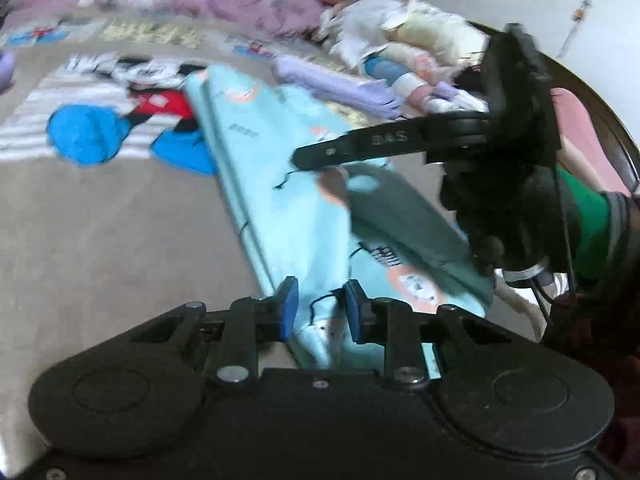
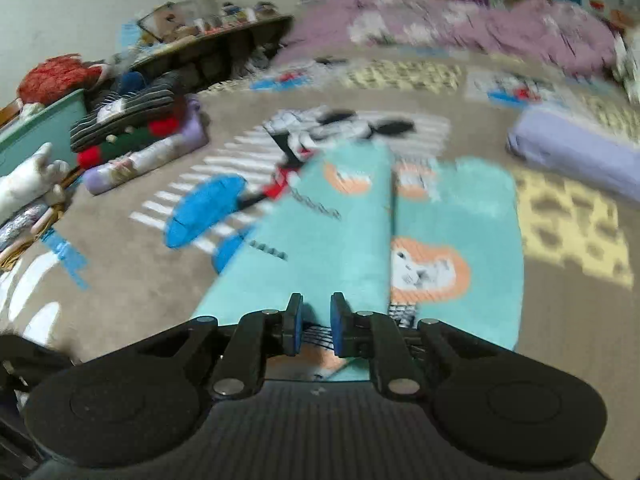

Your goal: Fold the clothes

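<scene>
A light blue garment with orange lion prints (image 1: pixel 280 184) lies folded lengthwise on a brown Mickey Mouse blanket (image 1: pixel 100 220). My left gripper (image 1: pixel 318 306) sits at the garment's near end, its blue pads apart with cloth between them. The right gripper shows in the left wrist view (image 1: pixel 304 156) over the garment's middle. In the right wrist view the garment (image 2: pixel 348 232) stretches ahead in two long folds. My right gripper (image 2: pixel 316 322) hovers over its near edge, pads a little apart, nothing clearly pinched.
A folded lavender cloth (image 1: pixel 336 84) and a heap of pale clothes (image 1: pixel 408 36) lie at the back right. A lavender folded item (image 2: pixel 576 156) lies right. Stacked clothes (image 2: pixel 132 124) and a green box (image 2: pixel 40 128) stand left. Purple bedding (image 2: pixel 460 20) lies far back.
</scene>
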